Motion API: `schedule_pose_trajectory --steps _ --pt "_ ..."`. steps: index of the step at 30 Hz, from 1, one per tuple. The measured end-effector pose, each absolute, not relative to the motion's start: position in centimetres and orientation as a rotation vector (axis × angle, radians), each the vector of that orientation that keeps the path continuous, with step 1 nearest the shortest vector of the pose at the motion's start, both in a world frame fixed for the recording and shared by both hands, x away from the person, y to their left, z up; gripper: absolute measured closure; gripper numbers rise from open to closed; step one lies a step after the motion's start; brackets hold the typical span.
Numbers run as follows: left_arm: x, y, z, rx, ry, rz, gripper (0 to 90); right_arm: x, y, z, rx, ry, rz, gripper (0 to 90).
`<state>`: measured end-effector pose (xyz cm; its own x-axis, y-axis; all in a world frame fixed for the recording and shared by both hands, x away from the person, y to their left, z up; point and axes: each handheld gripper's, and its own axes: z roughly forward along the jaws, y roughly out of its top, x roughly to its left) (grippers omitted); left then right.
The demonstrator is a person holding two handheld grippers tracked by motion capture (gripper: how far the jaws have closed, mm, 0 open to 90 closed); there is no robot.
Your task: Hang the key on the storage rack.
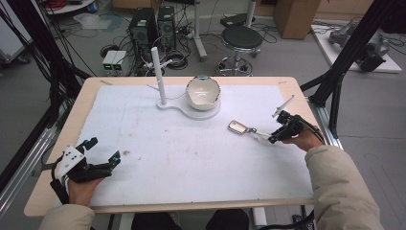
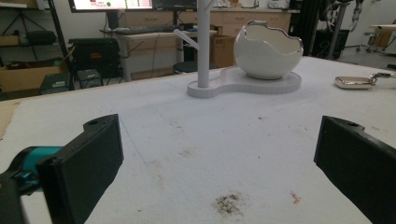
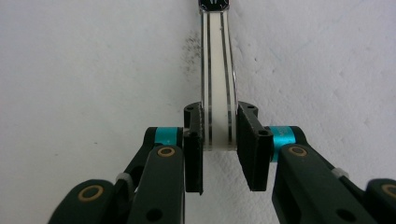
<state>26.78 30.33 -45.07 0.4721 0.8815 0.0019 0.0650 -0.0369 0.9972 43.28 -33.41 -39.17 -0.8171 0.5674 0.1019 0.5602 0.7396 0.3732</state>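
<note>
A wristwatch with a shiny rectangular case point(image 1: 236, 127) and a pale strap point(image 1: 258, 136) lies on the white mat at the right of the table. My right gripper point(image 1: 273, 139) is shut on the strap's free end. In the right gripper view both pads press the sides of the strap point(image 3: 218, 93), which runs away from my right gripper point(image 3: 219, 140) to the dark dial point(image 3: 214, 3). My left gripper point(image 1: 103, 150) rests open near the front left edge, nothing between its jaws. From my left gripper point(image 2: 219, 128) the watch case point(image 2: 353, 82) lies far off to the right.
A white stand point(image 1: 191, 111) at the back middle carries an upright post point(image 1: 158, 76) and a white eggshell-shaped bowl point(image 1: 203, 92). The white mat point(image 1: 182, 158) covers most of the wooden table point(image 1: 76, 115). A small brown stain point(image 2: 229, 203) marks the mat in front of my left gripper.
</note>
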Motion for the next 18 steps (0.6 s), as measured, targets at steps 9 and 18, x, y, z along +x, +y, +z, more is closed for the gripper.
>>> schedule_pose_trajectory --steps 9,18 --pt "27.4 30.3 -44.0 1.510 0.857 0.799 2.3 41.5 -32.9 -36.0 0.873 2.890 0.802 74.0" --pt "29.0 29.7 -38.0 1.565 0.714 0.788 2.3 40.2 -31.5 -32.8 0.759 2.823 0.954 74.0"
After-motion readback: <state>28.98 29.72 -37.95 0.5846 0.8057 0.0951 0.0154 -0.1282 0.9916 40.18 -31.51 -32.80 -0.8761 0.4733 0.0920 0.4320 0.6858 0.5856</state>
